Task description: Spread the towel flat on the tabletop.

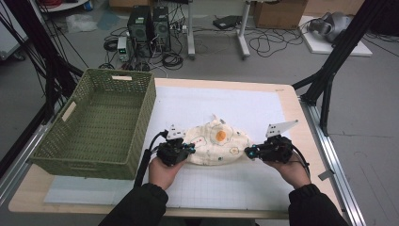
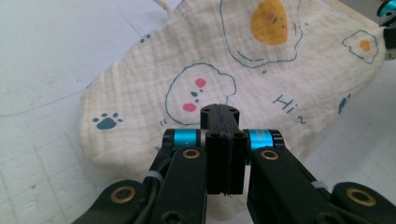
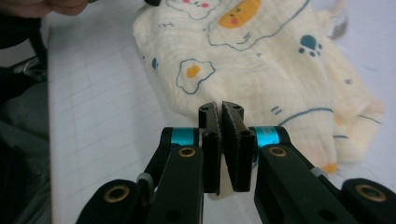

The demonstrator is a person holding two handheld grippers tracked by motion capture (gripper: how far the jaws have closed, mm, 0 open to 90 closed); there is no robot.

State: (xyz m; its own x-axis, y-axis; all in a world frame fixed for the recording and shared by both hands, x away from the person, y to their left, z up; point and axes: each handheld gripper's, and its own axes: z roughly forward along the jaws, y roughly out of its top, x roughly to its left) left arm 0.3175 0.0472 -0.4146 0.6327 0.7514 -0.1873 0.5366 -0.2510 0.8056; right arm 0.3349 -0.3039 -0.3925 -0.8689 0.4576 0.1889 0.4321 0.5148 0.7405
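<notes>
I have both grippers at the two near ends of the cloth, a cream muslin piece printed with fried eggs and paw marks, which lies crumpled on the white gridded mat in the middle of the table, just right of the green basket. The left gripper has its jaws pressed fully together; in the left gripper view I cannot tell for sure if fabric is caught between them, though the cloth edge passes right under the tips. The right gripper is closed too, and in the right gripper view a pale strip of the cloth shows between its pads, so I judge it has a hold on that edge. I think the step in hand is the pinching of two edges, to lift and spread the cloth or to fold it. The next move, in my opinion, calls for raising both hands together and keeping the same tension on each side, otherwise one corner can slip out. The basket stands empty and well apart from the right hand.
</notes>
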